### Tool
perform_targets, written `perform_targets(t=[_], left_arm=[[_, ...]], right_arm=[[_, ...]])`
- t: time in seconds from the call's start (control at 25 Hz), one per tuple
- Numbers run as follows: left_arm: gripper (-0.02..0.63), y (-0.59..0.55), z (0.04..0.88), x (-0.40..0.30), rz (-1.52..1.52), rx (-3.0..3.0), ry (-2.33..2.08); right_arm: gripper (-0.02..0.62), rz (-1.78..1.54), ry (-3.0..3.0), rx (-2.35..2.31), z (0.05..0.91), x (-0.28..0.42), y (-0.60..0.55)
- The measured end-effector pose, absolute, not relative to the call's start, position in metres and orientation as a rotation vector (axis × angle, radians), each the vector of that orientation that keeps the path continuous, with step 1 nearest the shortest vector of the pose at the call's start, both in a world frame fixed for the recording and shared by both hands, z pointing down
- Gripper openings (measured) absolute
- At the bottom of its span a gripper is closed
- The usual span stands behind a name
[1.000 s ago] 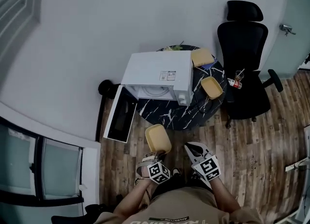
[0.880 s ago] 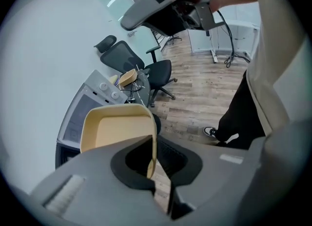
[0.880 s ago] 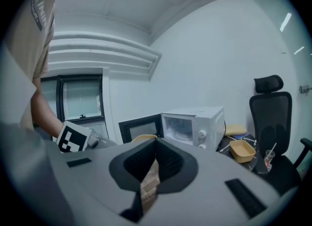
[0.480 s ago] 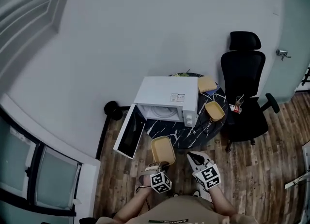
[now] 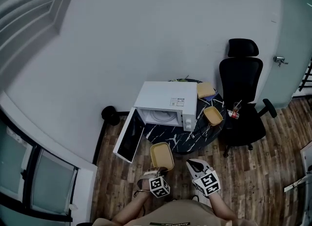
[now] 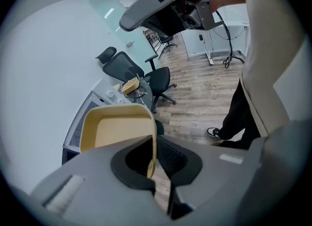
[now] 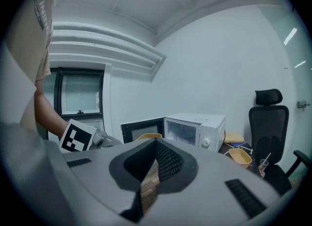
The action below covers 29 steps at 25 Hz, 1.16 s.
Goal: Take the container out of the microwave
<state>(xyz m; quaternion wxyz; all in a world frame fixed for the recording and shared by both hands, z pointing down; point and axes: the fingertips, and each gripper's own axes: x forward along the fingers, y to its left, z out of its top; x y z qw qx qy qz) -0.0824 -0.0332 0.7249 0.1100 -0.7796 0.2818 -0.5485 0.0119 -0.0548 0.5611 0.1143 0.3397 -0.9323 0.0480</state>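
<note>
1. The black high-backed office chair [image 5: 241, 88] stands on the wood-plank floor [image 5: 263, 171], just beside the table and clear of the task.
2. The white box-shaped microwave oven [image 5: 168, 100] sits on the round dark marble-patterned table [image 5: 181, 141]. Its black-windowed door [image 5: 129, 137] is swung fully open to the left, and no container shows in the part of the cavity that is visible.
3. The shallow yellow rectangular plastic container [image 5: 162, 155] is out of the oven, held in the air over the floor at the table's near edge. It looks empty, so it is probably light. Its thin wall is likely to flex, and its smooth surface may slip. A pinch on the rim close to a corner should be the stiffest hold.
4. A similar open yellow tray [image 5: 213, 115] rests on the table to the right of the oven.
5. The left gripper [image 5: 158, 171] has its jaws clamped across the near wall of the container, one inside and one outside the rim.
6. The right gripper [image 5: 192, 163] hangs just beside it, with its jaws together and nothing between them.
</note>
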Motion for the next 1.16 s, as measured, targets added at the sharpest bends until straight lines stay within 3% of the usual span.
perform_targets(t=[1.16], left_arm=[[0.023, -0.017, 0.725, -0.056, -1.613, -2.330, 0.765]], right_arm=[[0.006, 0.113, -2.696, 0.991, 0.574, 0.024, -0.031]])
